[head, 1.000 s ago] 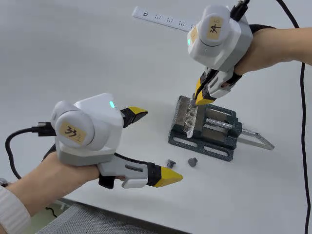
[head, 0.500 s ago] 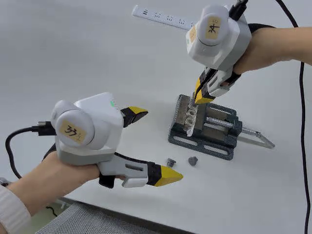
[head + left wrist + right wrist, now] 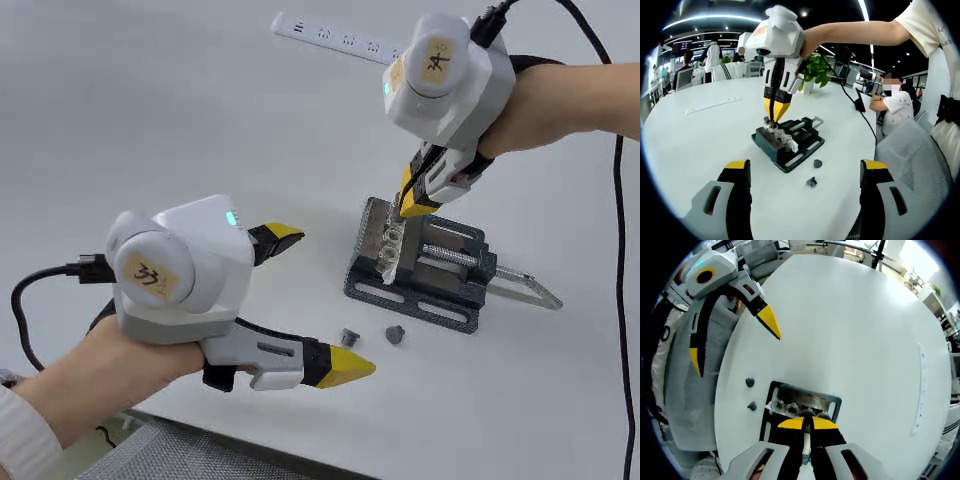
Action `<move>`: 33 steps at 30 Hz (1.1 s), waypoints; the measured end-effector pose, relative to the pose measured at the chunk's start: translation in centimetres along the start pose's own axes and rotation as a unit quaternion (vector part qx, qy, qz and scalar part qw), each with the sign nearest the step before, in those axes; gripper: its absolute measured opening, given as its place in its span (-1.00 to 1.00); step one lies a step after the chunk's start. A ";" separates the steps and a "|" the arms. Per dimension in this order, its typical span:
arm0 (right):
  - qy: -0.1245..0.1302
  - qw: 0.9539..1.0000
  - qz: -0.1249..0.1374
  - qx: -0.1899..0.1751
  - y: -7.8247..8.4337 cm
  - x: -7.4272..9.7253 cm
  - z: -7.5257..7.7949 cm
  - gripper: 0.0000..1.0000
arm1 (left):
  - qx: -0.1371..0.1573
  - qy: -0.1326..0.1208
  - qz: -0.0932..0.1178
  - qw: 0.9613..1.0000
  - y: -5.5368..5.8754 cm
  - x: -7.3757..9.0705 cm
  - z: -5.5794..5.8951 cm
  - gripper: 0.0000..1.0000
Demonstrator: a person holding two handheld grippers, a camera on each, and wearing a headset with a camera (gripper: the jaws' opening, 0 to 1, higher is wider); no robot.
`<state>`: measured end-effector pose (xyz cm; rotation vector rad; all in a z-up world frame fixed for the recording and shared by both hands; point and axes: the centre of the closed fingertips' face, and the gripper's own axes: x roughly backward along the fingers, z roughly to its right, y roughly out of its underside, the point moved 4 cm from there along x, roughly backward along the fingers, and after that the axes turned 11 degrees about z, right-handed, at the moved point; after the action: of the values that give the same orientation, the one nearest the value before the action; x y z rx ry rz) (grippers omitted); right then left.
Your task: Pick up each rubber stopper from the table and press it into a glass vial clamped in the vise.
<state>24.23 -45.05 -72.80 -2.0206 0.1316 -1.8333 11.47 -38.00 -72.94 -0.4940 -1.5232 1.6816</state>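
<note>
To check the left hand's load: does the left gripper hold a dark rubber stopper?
No, the left gripper has yellow-tipped jaws wide apart with nothing between them.

1. On the rounded back end of my left claw (image 3: 328,300) there is a yellow sticker (image 3: 150,277), handwritten in dark ink. In the head view I read "33", then a small stroke after it that I cannot make out.
2. My right claw (image 3: 410,207) carries a second sticker (image 3: 437,58) of the same yellow on its rounded back. It reads "34", again with a small trailing mark I cannot read.
3. In the left gripper view that second sticker is too small to read.
</note>
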 end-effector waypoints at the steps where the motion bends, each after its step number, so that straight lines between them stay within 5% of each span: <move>1: -0.001 1.000 -0.001 0.000 0.0 0.0 0.0 -1.00 | 0.001 0.000 0.000 1.000 0.0 0.0 0.0 0.78; 24: 0.008 1.000 -0.010 -0.017 0.3 -0.1 -0.1 -1.00 | 0.009 -0.005 0.000 1.000 0.5 -0.1 -0.5 0.78; 33: 0.015 0.999 -0.044 0.004 0.1 -0.2 -0.4 -1.00 | 0.011 -0.007 0.001 1.000 0.6 -0.1 -0.8 0.78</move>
<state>23.80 -45.22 -73.01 -2.0249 0.0451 -1.9138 11.98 -37.55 -73.70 -0.4736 -1.5125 1.7056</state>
